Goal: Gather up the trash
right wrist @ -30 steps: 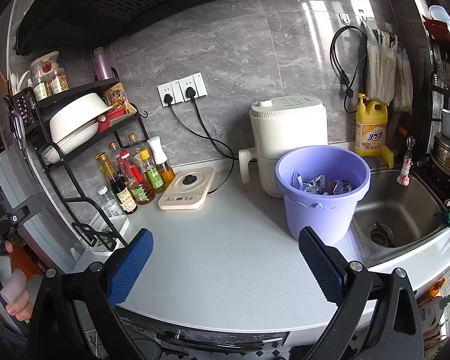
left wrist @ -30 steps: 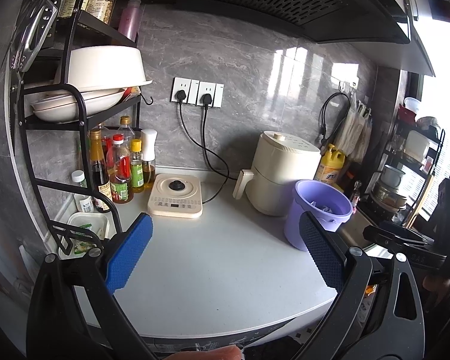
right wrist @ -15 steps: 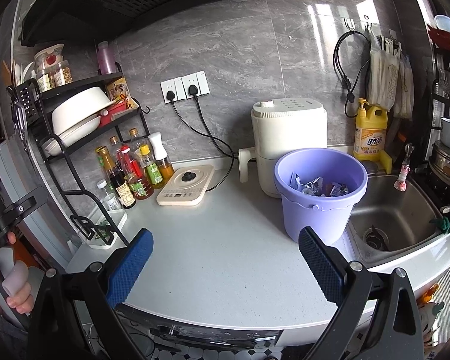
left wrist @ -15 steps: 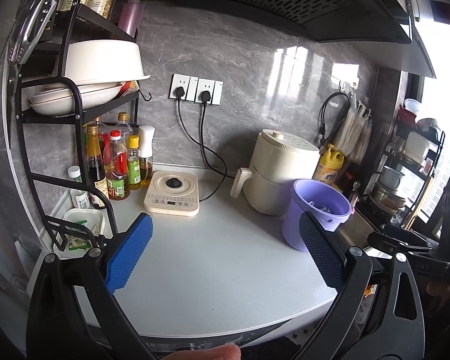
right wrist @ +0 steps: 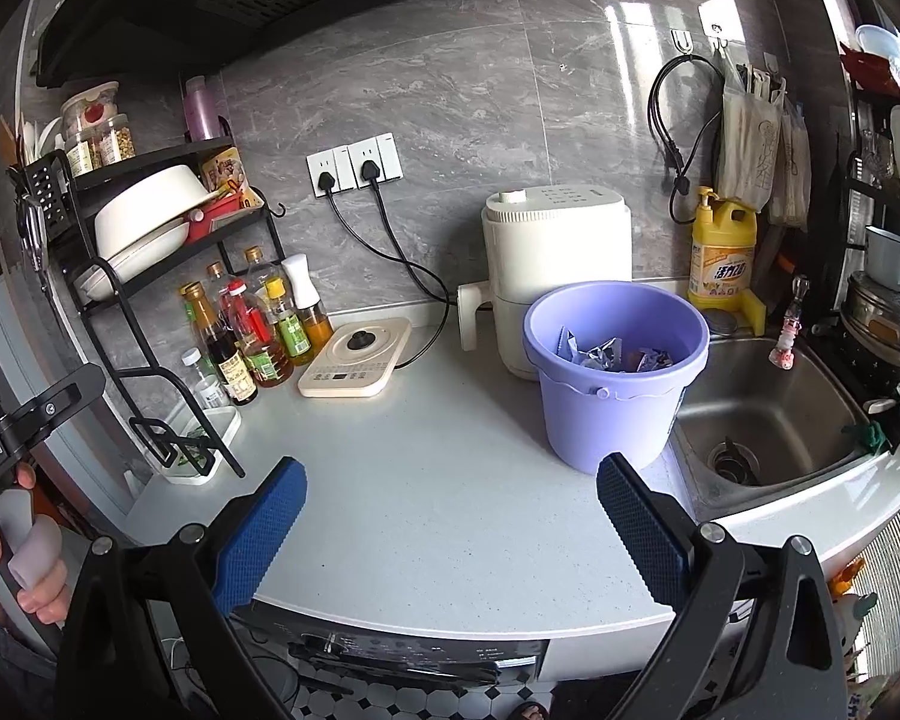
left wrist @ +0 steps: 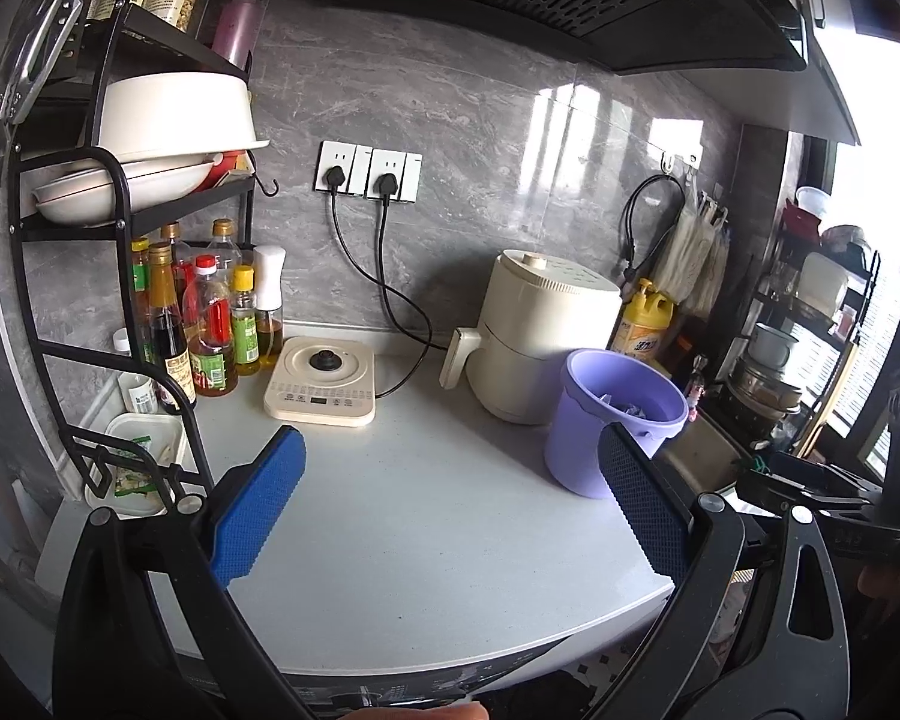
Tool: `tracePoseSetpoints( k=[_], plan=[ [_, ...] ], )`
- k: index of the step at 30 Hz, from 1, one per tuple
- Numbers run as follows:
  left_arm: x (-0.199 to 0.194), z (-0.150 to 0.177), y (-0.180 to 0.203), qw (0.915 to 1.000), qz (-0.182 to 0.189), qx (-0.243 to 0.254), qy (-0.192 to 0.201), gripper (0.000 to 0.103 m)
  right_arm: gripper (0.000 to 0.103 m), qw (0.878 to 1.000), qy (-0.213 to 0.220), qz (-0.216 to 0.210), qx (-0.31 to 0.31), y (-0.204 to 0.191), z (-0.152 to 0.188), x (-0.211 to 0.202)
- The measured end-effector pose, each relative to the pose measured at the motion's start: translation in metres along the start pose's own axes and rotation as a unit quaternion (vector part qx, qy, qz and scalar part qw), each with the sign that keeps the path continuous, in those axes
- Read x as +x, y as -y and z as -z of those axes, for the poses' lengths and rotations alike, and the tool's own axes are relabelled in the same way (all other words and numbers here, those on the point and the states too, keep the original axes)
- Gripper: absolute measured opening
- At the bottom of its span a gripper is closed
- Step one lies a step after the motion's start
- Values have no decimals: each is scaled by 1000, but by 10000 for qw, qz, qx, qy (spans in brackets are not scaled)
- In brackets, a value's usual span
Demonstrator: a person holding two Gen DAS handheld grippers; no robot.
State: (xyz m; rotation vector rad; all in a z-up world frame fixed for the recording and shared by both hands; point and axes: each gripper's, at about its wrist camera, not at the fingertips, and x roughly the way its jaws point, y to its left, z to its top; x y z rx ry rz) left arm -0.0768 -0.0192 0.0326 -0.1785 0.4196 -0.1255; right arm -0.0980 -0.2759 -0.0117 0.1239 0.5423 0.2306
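Note:
A purple bucket (right wrist: 615, 384) stands on the white counter (right wrist: 438, 504) beside the sink, with crumpled wrappers (right wrist: 615, 354) inside. It also shows in the left wrist view (left wrist: 615, 420), right of centre. My left gripper (left wrist: 450, 498) is open and empty, held back over the counter's front edge. My right gripper (right wrist: 450, 510) is open and empty too, in front of and left of the bucket, apart from it. No loose trash shows on the counter.
A cream air fryer (right wrist: 555, 264) stands behind the bucket, a flat cream appliance (right wrist: 357, 366) to its left with cords to the wall sockets. A black rack (right wrist: 150, 276) with bowls and sauce bottles (right wrist: 252, 330) fills the left. The steel sink (right wrist: 762, 414) lies right.
Both grippers have drawn back from the counter a little, so the scene looks slightly farther and more of the front edge shows. Both stay open and empty.

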Motion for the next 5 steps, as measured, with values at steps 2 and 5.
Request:
tracePoseSetpoints(
  k=[2, 5],
  plan=[
    [1, -1, -1, 10000, 59, -57, 31, 97, 95, 10000, -7, 44, 22, 4, 1, -1],
    [7, -2, -2, 9999, 137, -96, 33, 97, 95, 9999, -17, 95, 56, 8, 1, 0]
  ],
)
